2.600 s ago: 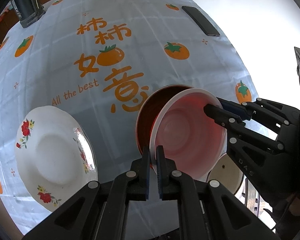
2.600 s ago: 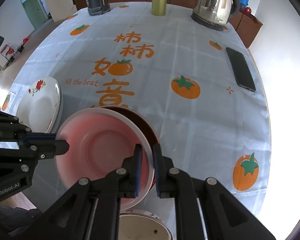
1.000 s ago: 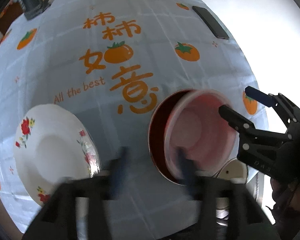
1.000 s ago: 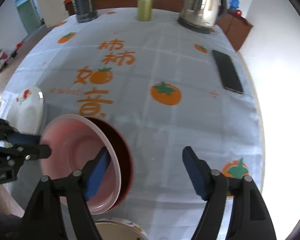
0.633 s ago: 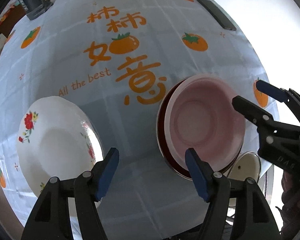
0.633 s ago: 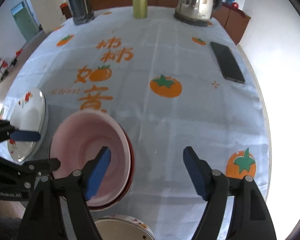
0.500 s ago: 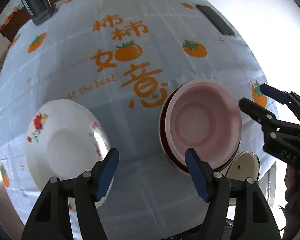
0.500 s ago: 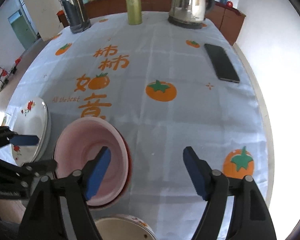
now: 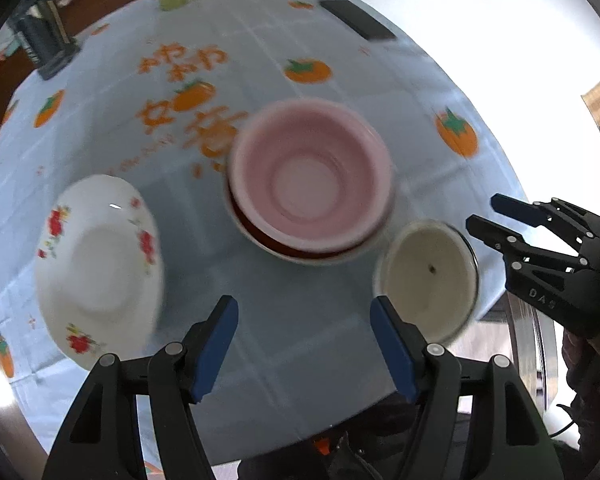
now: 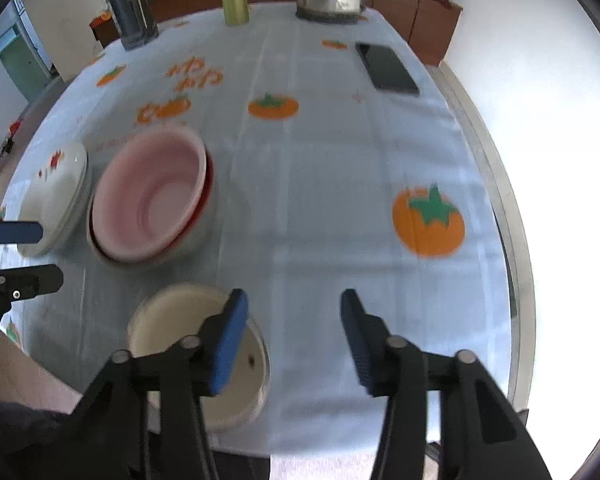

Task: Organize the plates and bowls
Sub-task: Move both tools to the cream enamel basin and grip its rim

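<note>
A: Noting the layout first. The pink bowl [image 9: 310,176] is seen nested in a red bowl [image 9: 300,254] near the middle of the table [image 10: 340,208]. A cream bowl [image 10: 196,356] sits alone at the near edge, and a flowered plate [image 9: 98,264] lies apart to the other side.

B: Which piece is judged next, and from which claw?

A: The cream bowl is taken as the likely next piece, since it is the only bowl not yet stacked. From the right gripper [image 10: 290,340] it lies at about 9 o'clock, just beside the left finger and partly hidden under it. In the left wrist view it is found at about 2 o'clock from the left gripper [image 9: 304,344], just past the right finger.

B: Claw states?

A: The right jaws are recorded as closing, with nothing between them; only bare cloth is seen in the gap. The left jaws are held wide, also with nothing between them.

B: Nearer hand?

A: The right hand is judged nearer. The bowl is round, so no long axis is noted; a rim hold is expected, with a short shift toward 9 o'clock needed. The stack lies at 11 o'clock from the cream bowl in the right wrist view, near but not touching.
</note>
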Tool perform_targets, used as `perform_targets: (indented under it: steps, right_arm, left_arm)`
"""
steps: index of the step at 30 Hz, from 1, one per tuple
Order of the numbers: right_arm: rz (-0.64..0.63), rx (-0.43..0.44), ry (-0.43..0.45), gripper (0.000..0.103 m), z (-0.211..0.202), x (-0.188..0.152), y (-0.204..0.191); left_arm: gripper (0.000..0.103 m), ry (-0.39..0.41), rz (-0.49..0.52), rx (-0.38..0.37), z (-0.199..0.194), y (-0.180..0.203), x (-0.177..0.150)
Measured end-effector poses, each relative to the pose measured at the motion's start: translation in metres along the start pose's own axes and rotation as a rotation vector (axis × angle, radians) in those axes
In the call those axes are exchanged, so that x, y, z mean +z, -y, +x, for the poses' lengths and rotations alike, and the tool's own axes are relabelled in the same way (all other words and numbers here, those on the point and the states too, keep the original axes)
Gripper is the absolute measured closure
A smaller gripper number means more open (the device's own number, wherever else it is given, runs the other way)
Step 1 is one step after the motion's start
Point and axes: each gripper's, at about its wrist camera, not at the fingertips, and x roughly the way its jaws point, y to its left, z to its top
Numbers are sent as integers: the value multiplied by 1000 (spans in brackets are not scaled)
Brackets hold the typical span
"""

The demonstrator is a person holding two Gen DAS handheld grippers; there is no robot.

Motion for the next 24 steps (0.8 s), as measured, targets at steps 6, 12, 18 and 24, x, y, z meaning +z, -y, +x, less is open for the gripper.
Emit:
perform_targets:
  steps: [6,12,18,24]
  right_arm:
    - [7,6,-53,82,4,-29,1]
    - [7,32,-58,82,1,-40,-1]
    - [24,62,-60,82,5,-45,-2]
    - [32,86,-63,90,9,-48,-6]
  left_arm:
    - [72,-48,46,-56,14,26,-8]
    - [72,-69,48,-114,20,40,-14]
    - [72,-117,14,-146,38,43,-13]
    - [87,-128,10,-145,46,46,-12]
